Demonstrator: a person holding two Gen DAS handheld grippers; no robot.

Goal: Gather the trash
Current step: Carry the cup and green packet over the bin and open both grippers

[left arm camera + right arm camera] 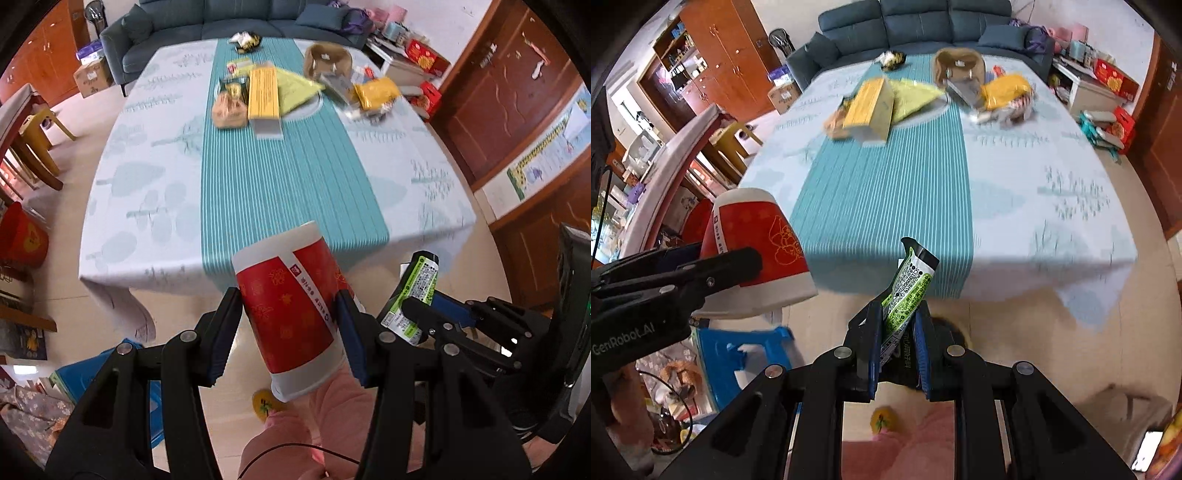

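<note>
While both grippers carry trash clear of the table [122,236], the step in hand looks like the haul to a bin, which no view shows; the next move calls for finding it and letting go above it. The left gripper [288,328] clamps a red paper cup [291,314] at lower centre, tilted, its wall pressed between the pads. The right gripper [897,343] pinches a green wrapper [905,291], which sticks up from the nearly closed jaws. More litter lies at the table's far end.
</note>
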